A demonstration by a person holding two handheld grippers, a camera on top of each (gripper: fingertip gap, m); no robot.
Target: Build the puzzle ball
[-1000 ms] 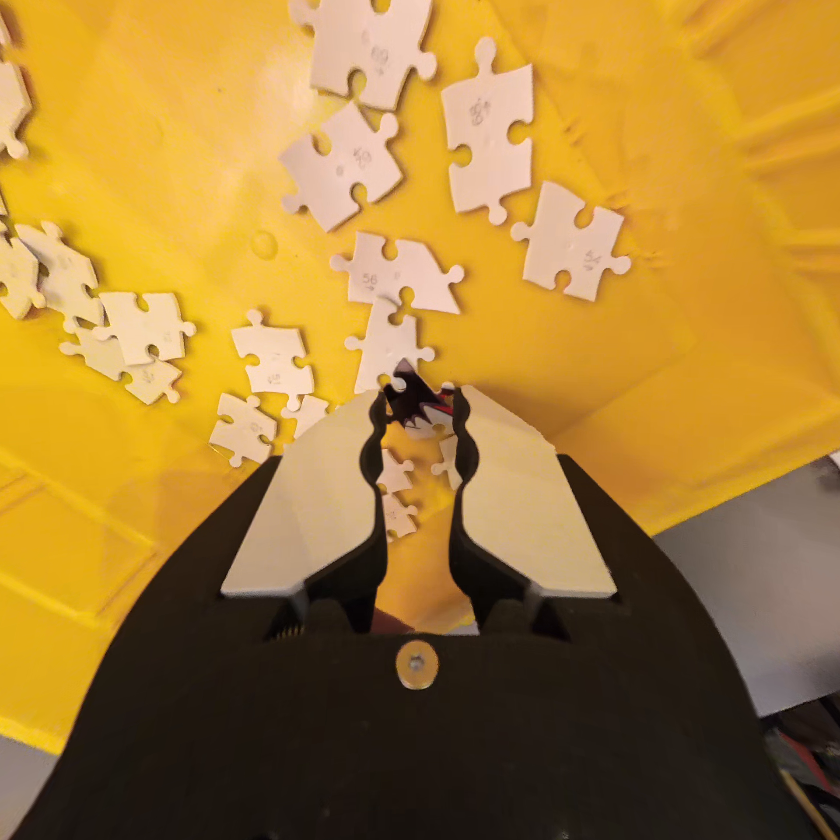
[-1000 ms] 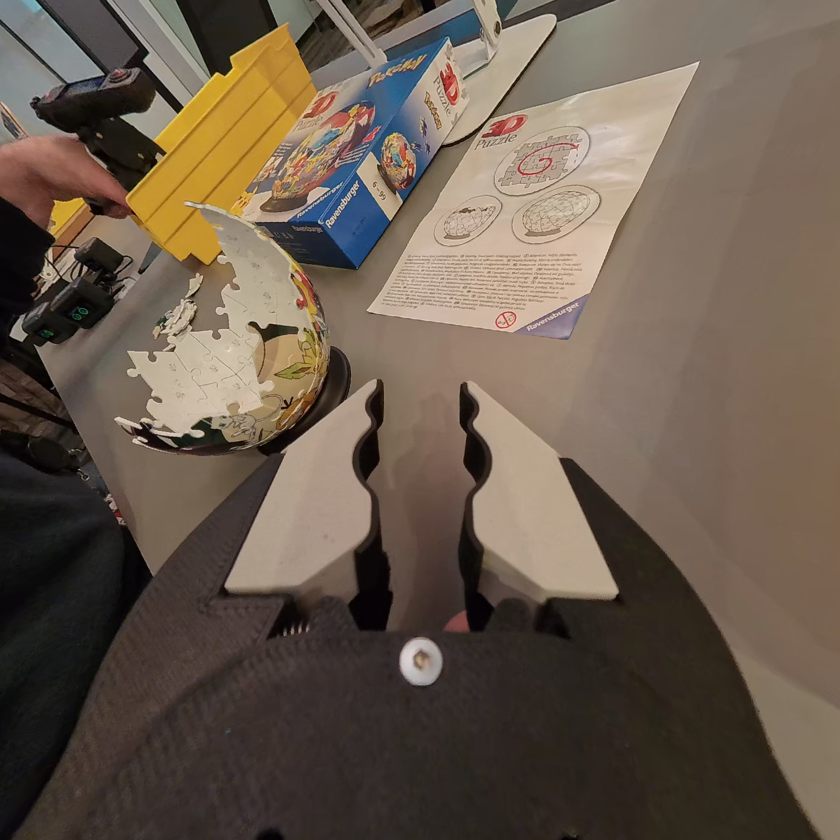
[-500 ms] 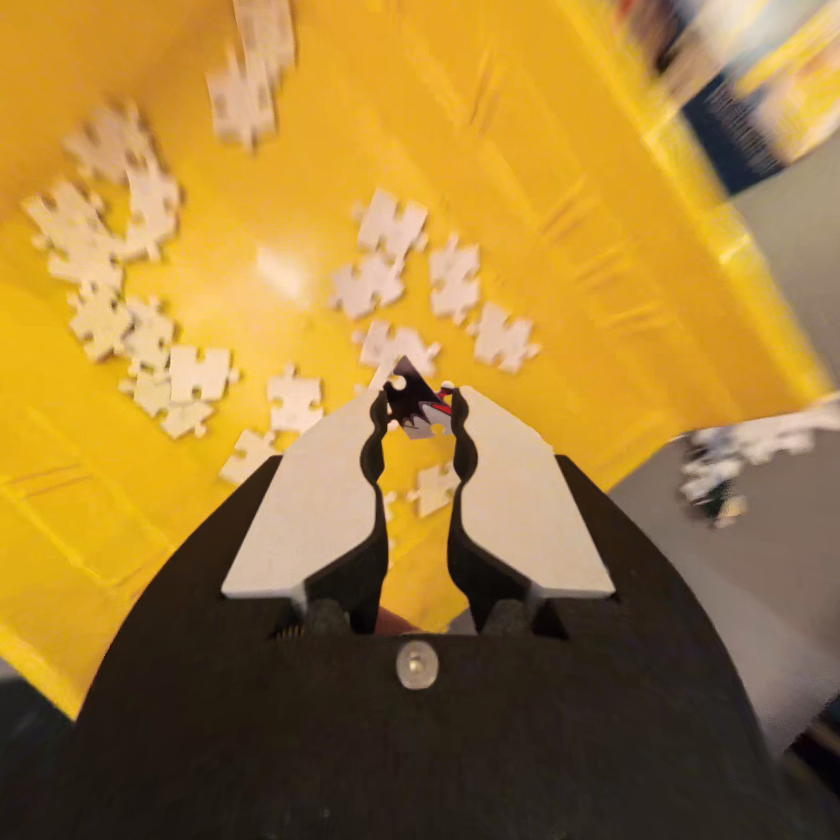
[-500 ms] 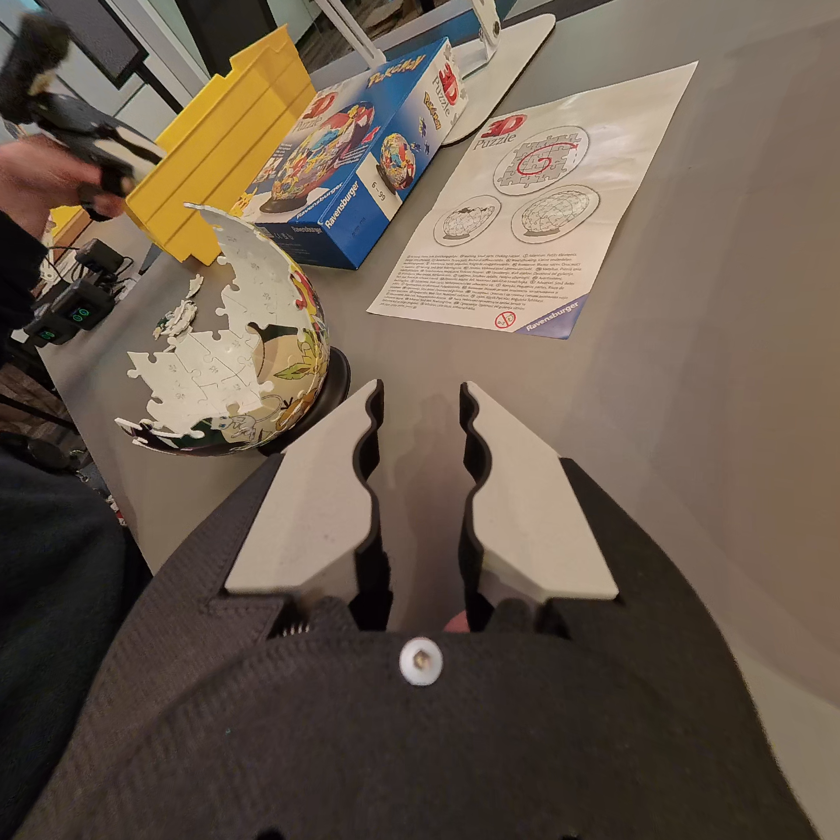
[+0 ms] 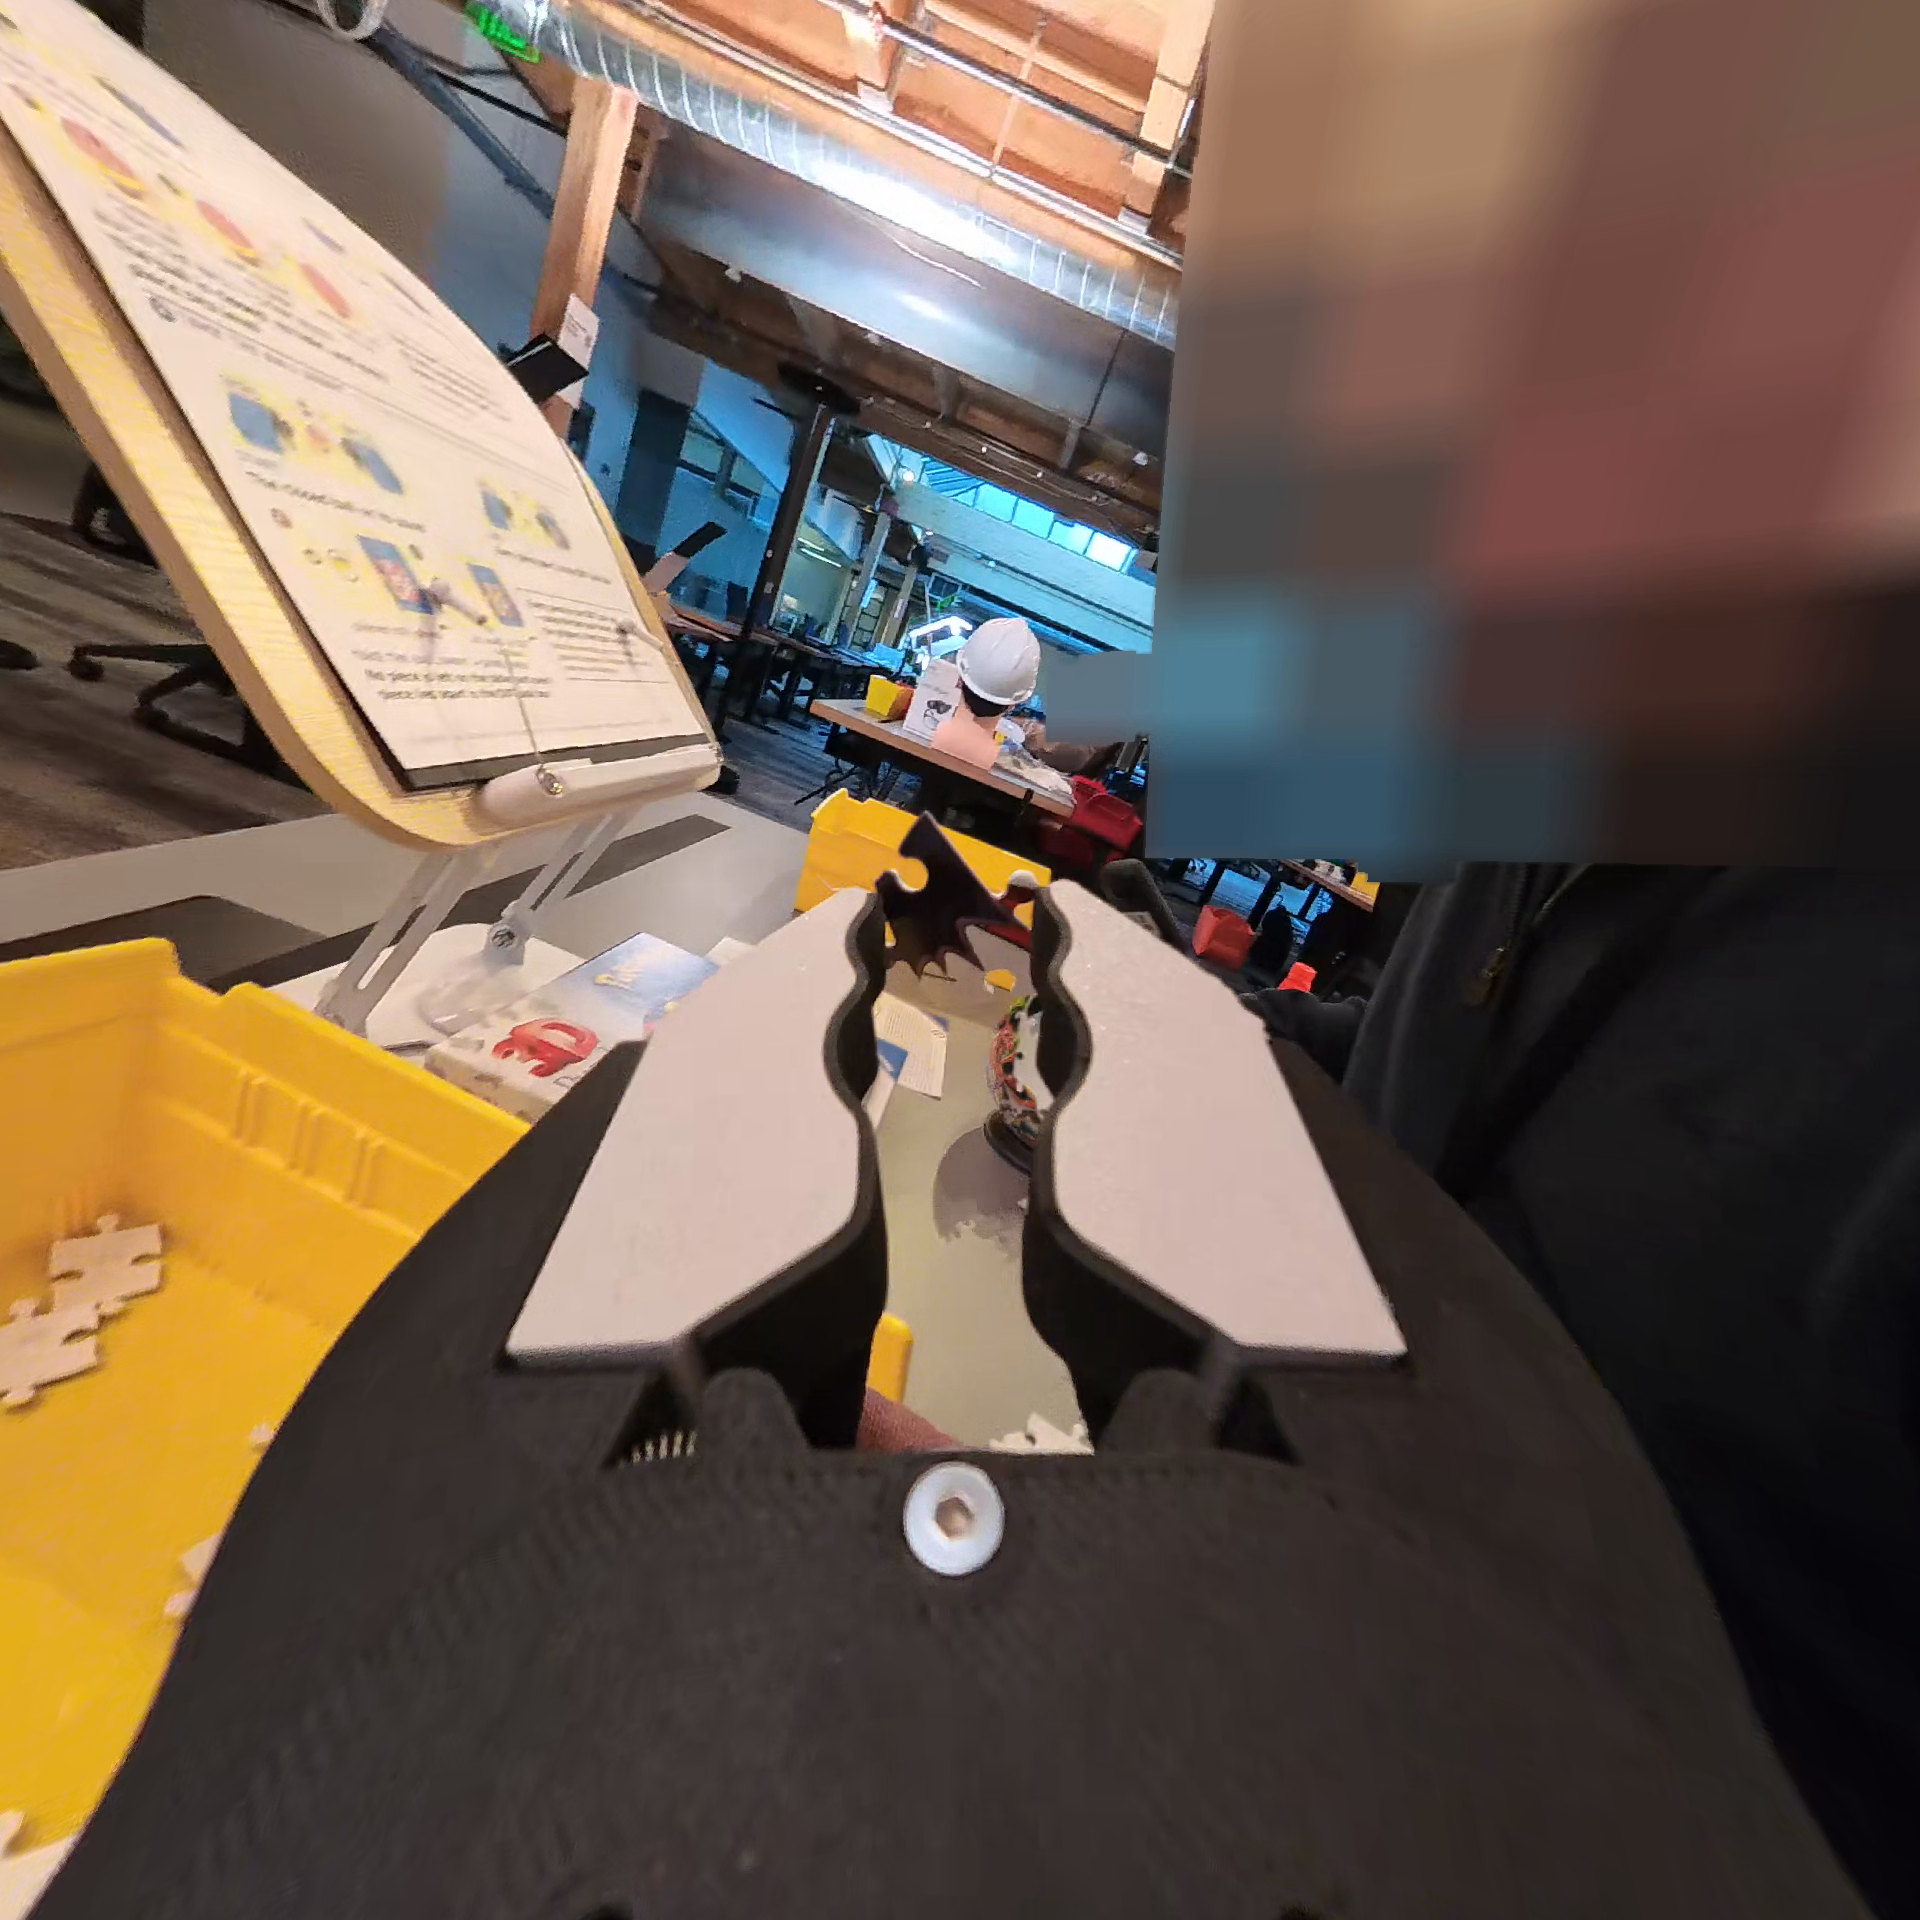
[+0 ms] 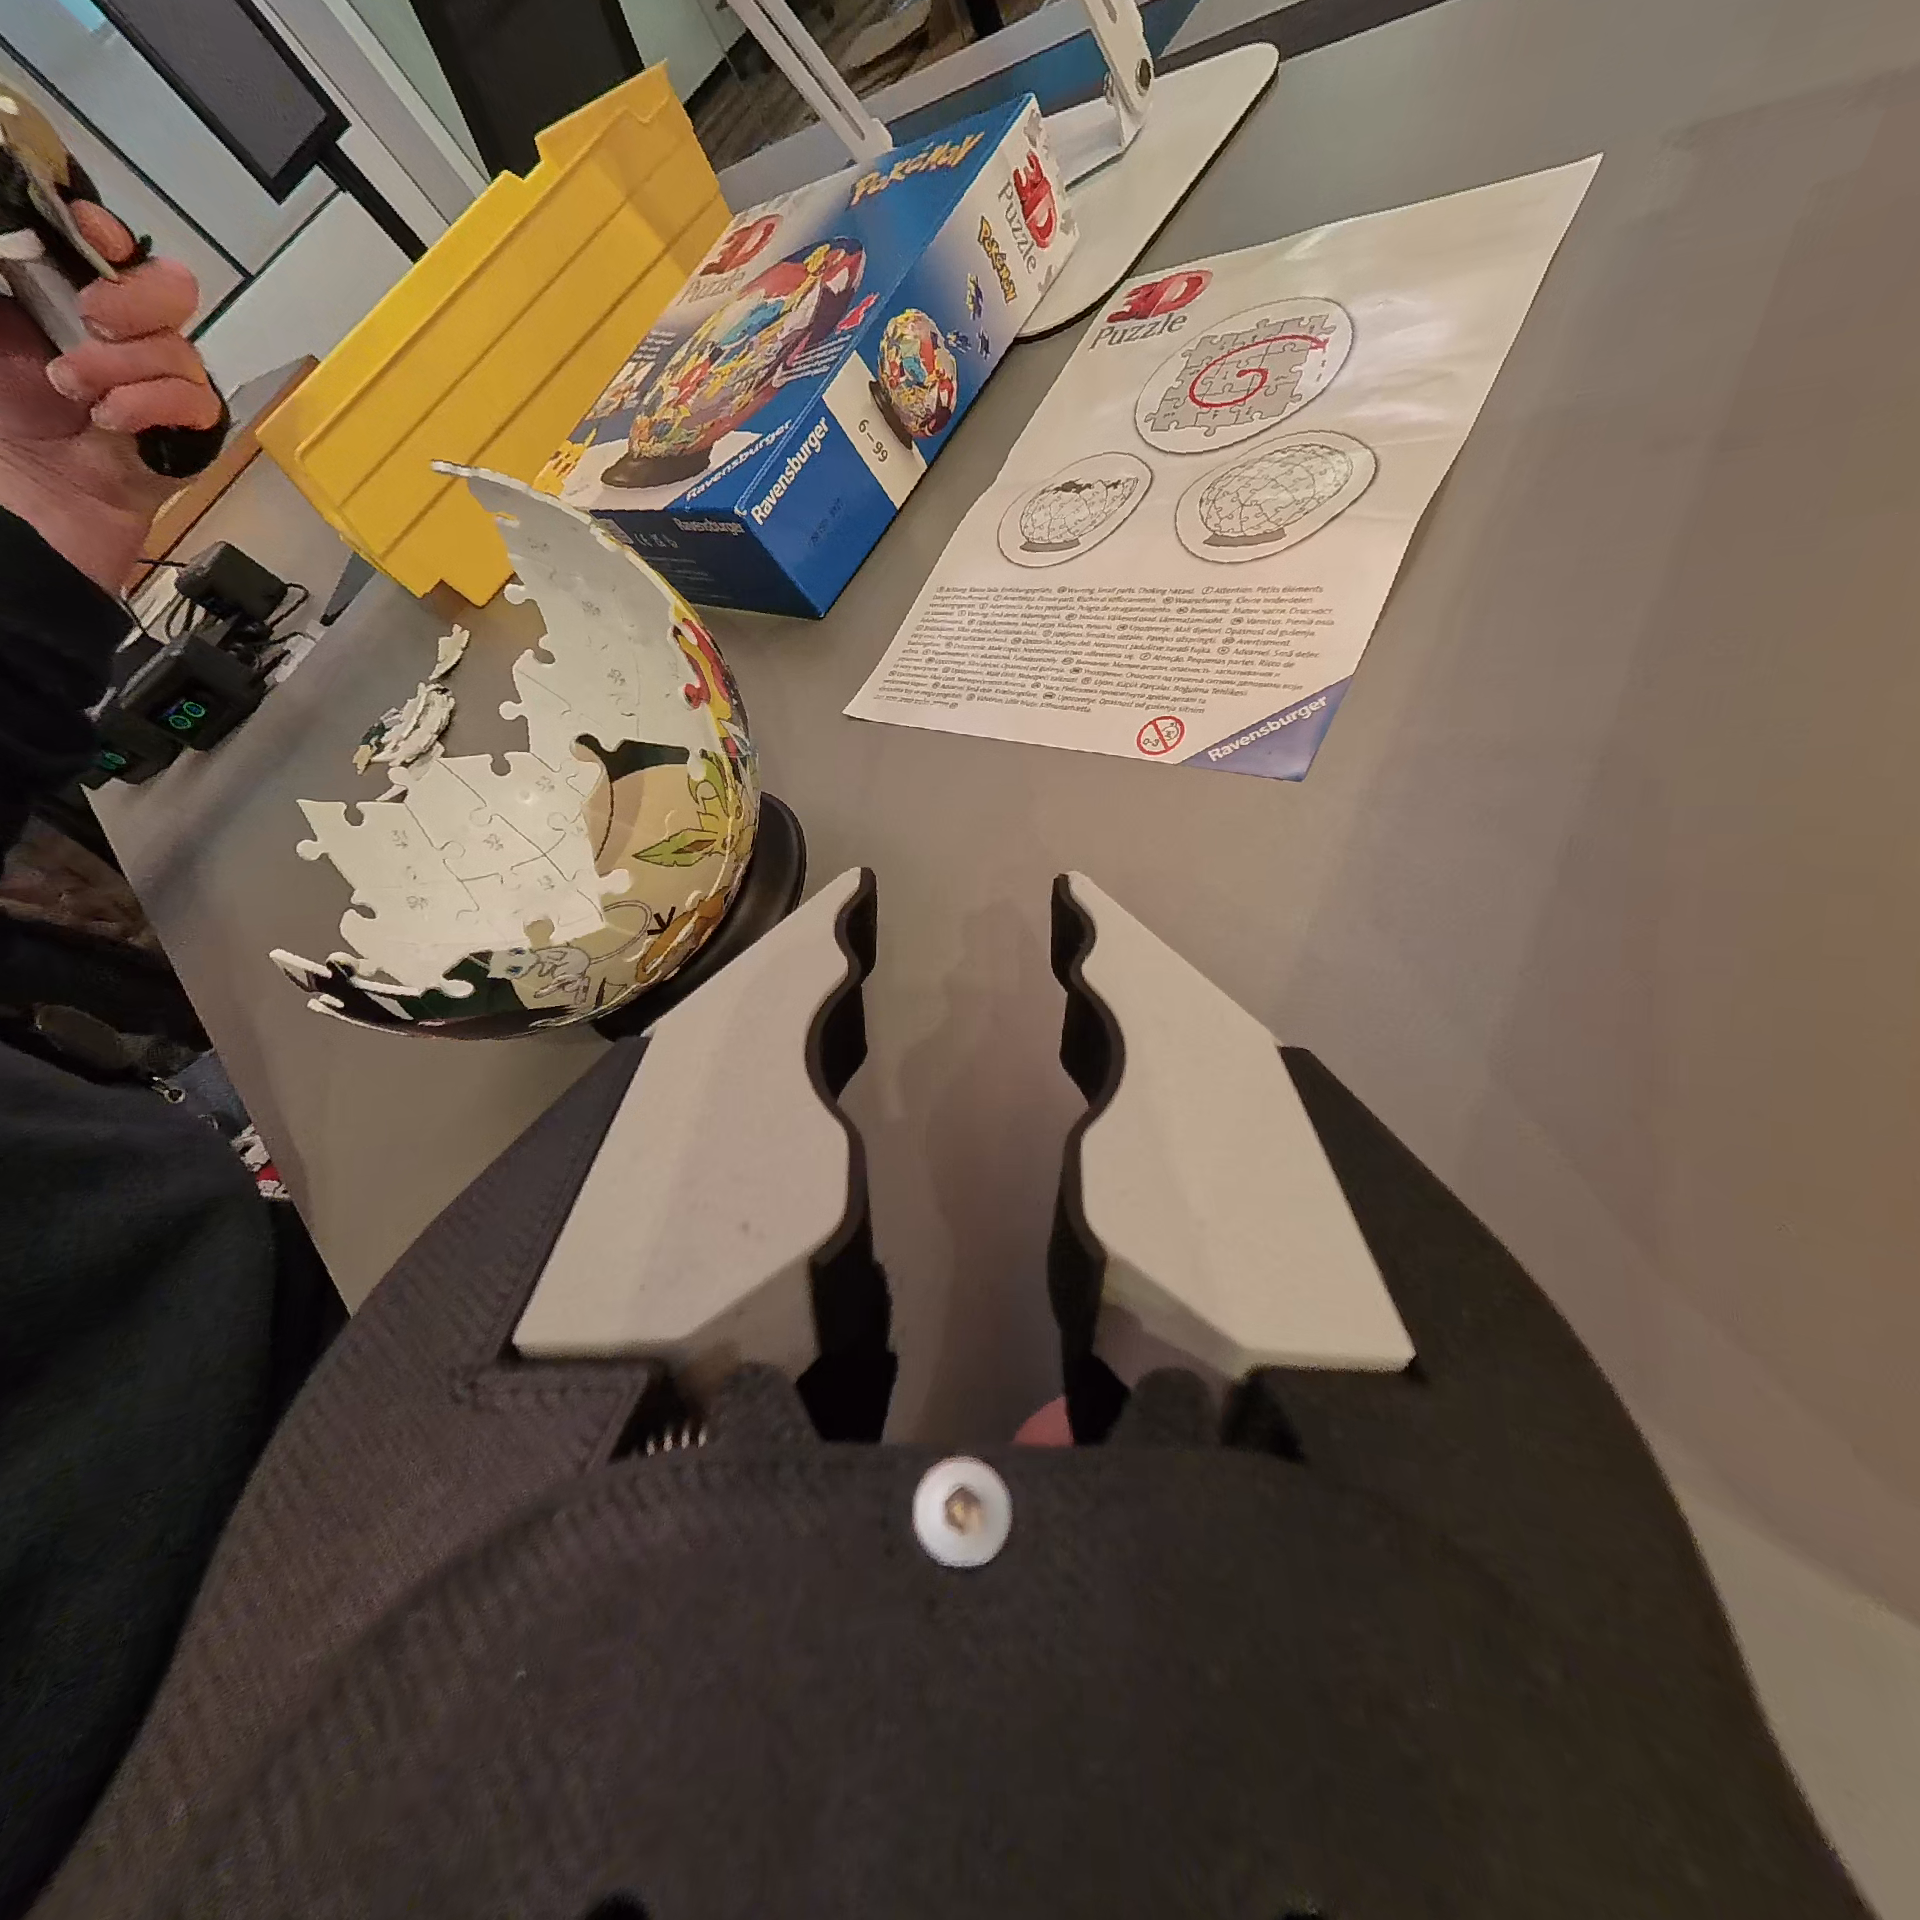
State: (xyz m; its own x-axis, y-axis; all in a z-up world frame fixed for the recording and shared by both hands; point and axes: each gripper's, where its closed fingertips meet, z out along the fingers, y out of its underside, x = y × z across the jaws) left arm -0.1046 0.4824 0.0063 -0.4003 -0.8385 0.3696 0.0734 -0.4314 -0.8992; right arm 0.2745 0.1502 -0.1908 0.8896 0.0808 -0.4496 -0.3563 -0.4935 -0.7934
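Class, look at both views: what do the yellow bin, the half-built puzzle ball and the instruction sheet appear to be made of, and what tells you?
Yellow bin: probably moulded plastic, given its ribbed walls and slight sheen. Puzzle ball: likely rigid plastic pieces; the curved shell holds its shape, with plain white insides and printed outsides. Instruction sheet: paper; thin, flat and matte, with faint fold creases.

Two grippers were in view: the left gripper (image 5: 956, 914) and the right gripper (image 6: 961, 914). One dark puzzle piece (image 5: 940, 920) sat between the left one's fingers. Beside one half-built puzzle ball (image 6: 551, 800) were one yellow bin (image 6: 499, 343), one blue puzzle box (image 6: 831, 374) and one instruction sheet (image 6: 1226, 488).
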